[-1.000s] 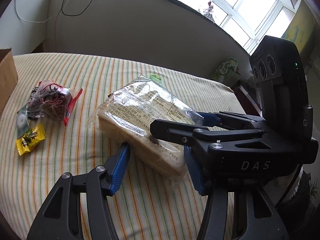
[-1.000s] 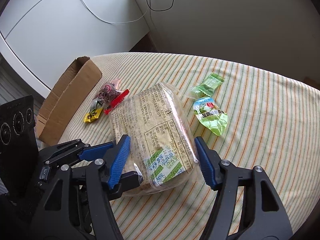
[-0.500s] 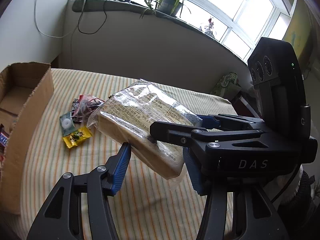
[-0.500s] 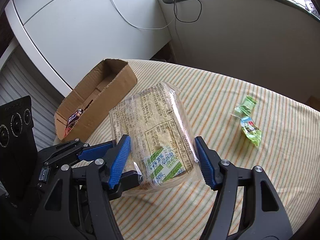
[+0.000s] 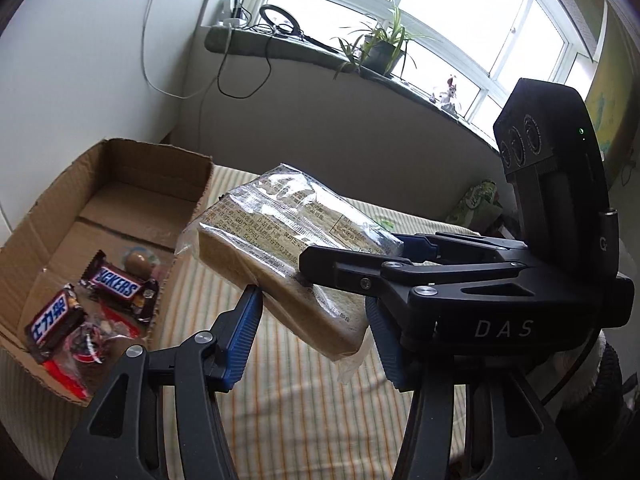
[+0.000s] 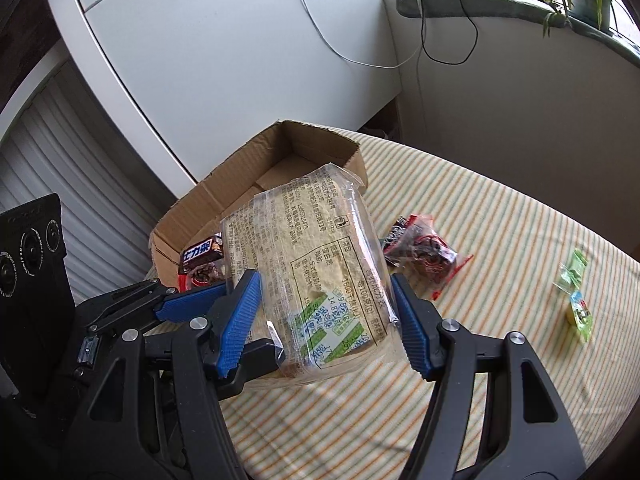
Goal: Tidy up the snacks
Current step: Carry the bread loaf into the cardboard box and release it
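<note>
A clear bag of sliced bread hangs tilted in the air above the striped tablecloth, beside an open cardboard box. My left gripper is shut on the near end of the loaf, blue pads against its two sides. From the right wrist view, my right gripper is also shut on the bread bag, one pad on each side. The left gripper's fingers cross in at the lower left, and the far end of the loaf reaches over the corner of the box.
The box holds two Snickers bars, a small round sweet and a red-edged packet. On the cloth lie a red bag of sweets and two green packets. A wall and a windowsill with cables and plants stand behind the table.
Both grippers have lifted the bread off the cloth and carried it left toward the box. The box and its contents have come into view, and the loose sweets now lie to the right.
</note>
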The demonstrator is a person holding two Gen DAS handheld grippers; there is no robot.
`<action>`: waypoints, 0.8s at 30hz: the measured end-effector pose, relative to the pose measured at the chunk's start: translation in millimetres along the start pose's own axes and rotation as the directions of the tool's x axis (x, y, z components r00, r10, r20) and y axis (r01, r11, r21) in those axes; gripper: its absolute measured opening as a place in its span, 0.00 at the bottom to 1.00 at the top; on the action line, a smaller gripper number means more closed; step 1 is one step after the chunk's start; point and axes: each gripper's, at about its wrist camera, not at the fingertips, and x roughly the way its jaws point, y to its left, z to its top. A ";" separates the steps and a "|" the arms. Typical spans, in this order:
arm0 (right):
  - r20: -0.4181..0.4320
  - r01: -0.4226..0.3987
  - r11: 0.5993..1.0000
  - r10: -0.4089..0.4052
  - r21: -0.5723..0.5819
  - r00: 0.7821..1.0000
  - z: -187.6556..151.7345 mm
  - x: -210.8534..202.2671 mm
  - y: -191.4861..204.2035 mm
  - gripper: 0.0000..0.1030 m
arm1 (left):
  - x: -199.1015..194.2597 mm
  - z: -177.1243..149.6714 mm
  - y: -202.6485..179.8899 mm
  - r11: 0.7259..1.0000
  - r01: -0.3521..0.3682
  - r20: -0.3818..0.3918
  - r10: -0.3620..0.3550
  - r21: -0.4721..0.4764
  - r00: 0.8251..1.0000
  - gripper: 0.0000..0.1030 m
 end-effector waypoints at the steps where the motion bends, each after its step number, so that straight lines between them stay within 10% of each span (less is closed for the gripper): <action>1: 0.000 -0.006 1.000 0.006 -0.005 1.000 3.1 3.9 5.3 0.66 | -2.3 1.0 4.2 1.000 -0.007 0.006 0.007 -0.005 1.000 0.50; 24: -0.061 -0.110 0.991 0.105 -0.074 0.993 51.3 98.3 71.4 0.66 | -28.8 12.8 107.9 0.985 -0.134 0.038 0.138 -0.105 0.990 0.50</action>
